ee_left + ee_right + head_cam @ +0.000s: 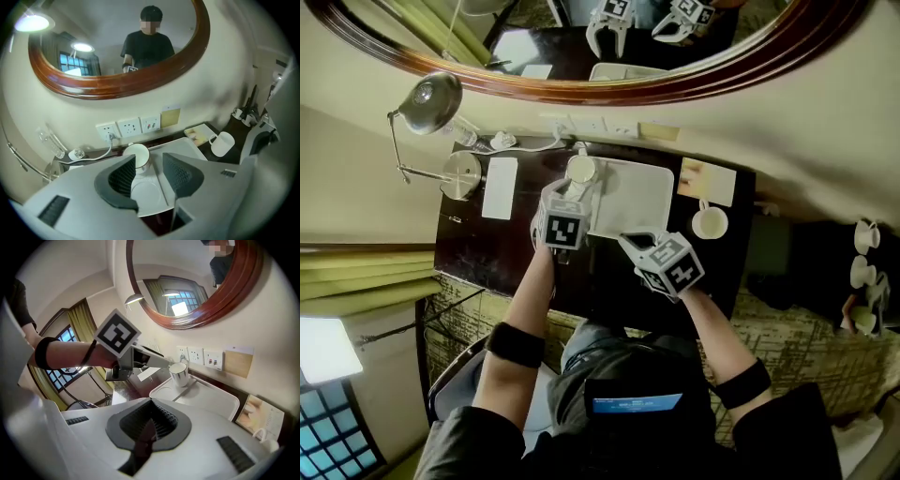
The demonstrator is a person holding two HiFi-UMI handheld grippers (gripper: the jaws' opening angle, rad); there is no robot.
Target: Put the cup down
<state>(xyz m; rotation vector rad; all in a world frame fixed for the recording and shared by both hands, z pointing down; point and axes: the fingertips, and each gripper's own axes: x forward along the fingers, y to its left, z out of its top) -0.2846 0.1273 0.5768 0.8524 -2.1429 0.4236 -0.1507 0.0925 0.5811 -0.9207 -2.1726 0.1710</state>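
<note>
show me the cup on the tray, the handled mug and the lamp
cup point(581, 169), head view, on its open top
mug point(710, 223), head view, on its inside
lamp point(431, 101), head view, on its metal shade

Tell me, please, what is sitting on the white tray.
One white cup stands in the far left corner of the tray; the rest is bare. The spot under the cup is covered.

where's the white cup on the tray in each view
Head view: the cup is upper centre, on the tray's far left corner.
Left gripper view: the cup is at centre, on the same tray corner.
Right gripper view: the cup is slightly right of centre, on the tray.
Shared landmark: the wall sockets just behind the cup.
</note>
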